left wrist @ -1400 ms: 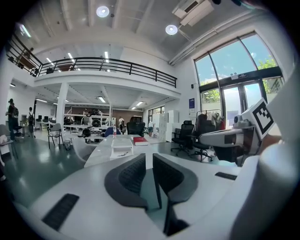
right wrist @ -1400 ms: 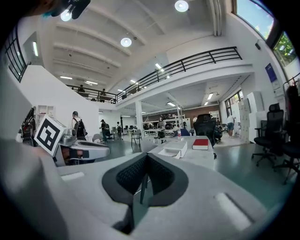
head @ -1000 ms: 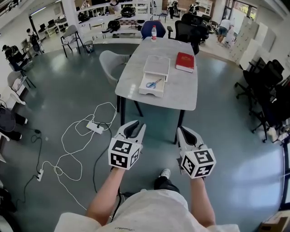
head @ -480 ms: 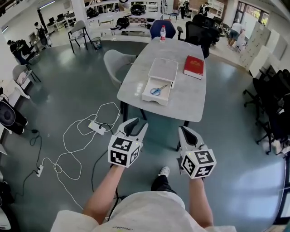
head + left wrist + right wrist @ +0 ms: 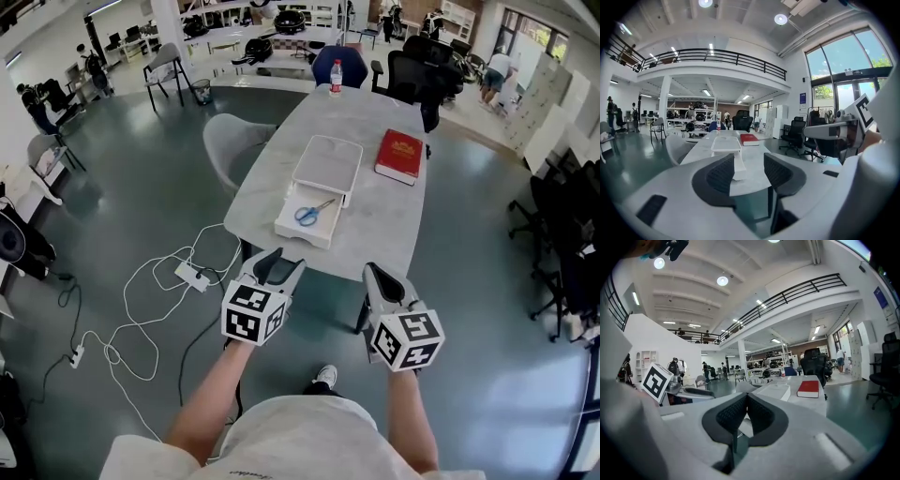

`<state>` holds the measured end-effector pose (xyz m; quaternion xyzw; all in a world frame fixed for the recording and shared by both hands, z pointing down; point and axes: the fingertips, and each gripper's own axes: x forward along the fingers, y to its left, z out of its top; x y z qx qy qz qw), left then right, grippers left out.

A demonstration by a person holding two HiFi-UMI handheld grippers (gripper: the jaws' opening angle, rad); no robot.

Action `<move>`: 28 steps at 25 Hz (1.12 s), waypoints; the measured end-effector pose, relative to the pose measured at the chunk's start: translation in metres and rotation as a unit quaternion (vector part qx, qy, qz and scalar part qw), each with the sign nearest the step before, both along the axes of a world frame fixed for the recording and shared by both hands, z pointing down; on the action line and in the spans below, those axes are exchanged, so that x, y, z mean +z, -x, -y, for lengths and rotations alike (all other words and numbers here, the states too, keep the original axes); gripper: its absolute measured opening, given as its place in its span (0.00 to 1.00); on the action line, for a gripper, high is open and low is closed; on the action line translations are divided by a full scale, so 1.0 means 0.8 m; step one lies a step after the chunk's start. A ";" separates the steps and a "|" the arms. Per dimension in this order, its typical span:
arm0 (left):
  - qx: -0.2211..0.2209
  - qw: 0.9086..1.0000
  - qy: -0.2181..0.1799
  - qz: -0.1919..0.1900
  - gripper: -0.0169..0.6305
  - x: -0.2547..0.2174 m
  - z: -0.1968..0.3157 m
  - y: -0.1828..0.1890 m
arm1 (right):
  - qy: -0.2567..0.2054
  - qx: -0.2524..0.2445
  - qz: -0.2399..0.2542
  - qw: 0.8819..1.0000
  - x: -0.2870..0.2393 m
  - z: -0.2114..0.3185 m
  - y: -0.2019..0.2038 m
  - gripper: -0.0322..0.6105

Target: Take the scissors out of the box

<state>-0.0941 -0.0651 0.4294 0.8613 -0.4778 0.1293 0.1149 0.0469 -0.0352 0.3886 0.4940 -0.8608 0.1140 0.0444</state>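
Blue-handled scissors lie in the open drawer of a white box on the grey table. Both grippers hang in the air short of the table's near edge, pointing at it. My left gripper is open with nothing between its jaws, which have just been opening; the left gripper view frames the box between its pads. My right gripper is shut and empty, its jaws meeting below the box. The scissors are hidden in both gripper views.
A red book lies right of the box and a bottle stands at the table's far end. A grey chair sits at the table's left. White cables and a power strip lie on the floor at left. Black office chairs stand at right.
The table and box have come nearer to both grippers as the person walks up. The left jaws have spread apart; the right ones stay together.
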 end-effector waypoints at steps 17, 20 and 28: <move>-0.012 0.998 0.038 0.045 0.36 0.039 0.123 -0.049 | 0.013 -0.049 0.015 0.999 0.019 0.127 -0.055 0.06; -0.007 0.997 0.043 0.058 0.36 0.047 0.136 -0.052 | 0.018 -0.055 0.014 0.998 0.025 0.139 -0.056 0.06; -0.010 0.995 0.048 0.088 0.35 0.069 0.187 -0.036 | 0.026 -0.058 0.008 0.998 0.037 0.183 -0.057 0.06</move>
